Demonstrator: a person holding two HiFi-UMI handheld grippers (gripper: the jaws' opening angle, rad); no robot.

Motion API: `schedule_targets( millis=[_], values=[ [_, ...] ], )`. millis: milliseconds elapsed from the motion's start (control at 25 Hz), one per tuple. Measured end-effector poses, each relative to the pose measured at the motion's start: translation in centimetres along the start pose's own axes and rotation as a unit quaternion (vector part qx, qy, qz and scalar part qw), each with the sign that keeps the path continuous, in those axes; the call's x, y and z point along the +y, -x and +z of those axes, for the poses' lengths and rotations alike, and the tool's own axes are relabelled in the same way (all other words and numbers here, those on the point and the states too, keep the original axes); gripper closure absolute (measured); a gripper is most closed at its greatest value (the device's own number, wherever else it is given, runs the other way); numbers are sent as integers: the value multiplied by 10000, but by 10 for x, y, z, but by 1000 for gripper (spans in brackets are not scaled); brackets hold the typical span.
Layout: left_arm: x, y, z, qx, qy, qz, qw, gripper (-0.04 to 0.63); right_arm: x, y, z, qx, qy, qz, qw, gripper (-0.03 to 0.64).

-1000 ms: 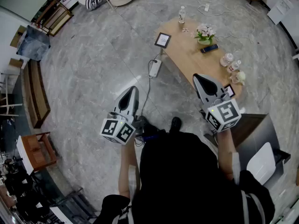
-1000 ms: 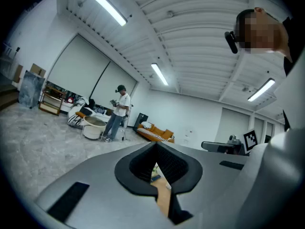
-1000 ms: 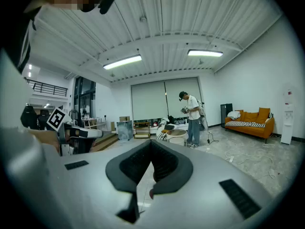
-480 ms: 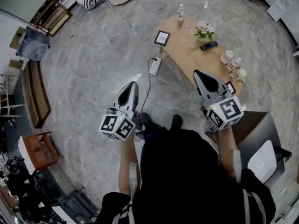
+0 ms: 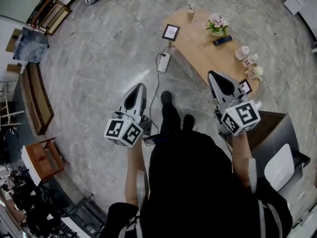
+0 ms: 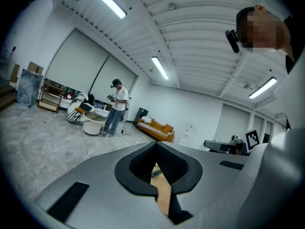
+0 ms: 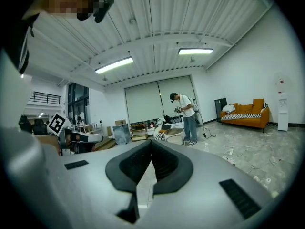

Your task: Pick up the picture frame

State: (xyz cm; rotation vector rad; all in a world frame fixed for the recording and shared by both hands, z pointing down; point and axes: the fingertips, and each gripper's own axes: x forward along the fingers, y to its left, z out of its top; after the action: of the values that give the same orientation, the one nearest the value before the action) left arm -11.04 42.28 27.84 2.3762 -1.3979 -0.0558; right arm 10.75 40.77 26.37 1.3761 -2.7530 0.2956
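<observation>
1 picture frame (image 5: 170, 32) stands at the far left corner of the wooden table (image 5: 198, 53), probably light, stiff and glass-fronted, best pinched by its rim, and only the head view shows it, since the left gripper (image 5: 139, 86) and right gripper (image 5: 212, 74), both closed on nothing, look across the room.

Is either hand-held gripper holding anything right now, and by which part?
Nothing is held. The left hand-held gripper and right hand-held gripper are both shut and empty; the picture frame sits untouched on the table.
</observation>
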Motion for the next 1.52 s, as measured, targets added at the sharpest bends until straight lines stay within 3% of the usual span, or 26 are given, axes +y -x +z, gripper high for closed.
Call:
schedule_targets(
  millis=[400,840,1080,1520],
  values=[
    [49,-74,20,-28,66,-414,9991,581,-33,-60,12,60,169,-386,9991,604],
    [146,-144,74,25,83,-777,9969,581,-49,-167,49,-34,230,-846,9961,603],
    [191,-174,72,250,305,-963,9946,581,-44,-209,43,72,132,-1000,9949,603],
    [205,-229,51,629,392,-968,9925,581,-78,-240,20,400,-118,-994,9942,603]
  ],
)
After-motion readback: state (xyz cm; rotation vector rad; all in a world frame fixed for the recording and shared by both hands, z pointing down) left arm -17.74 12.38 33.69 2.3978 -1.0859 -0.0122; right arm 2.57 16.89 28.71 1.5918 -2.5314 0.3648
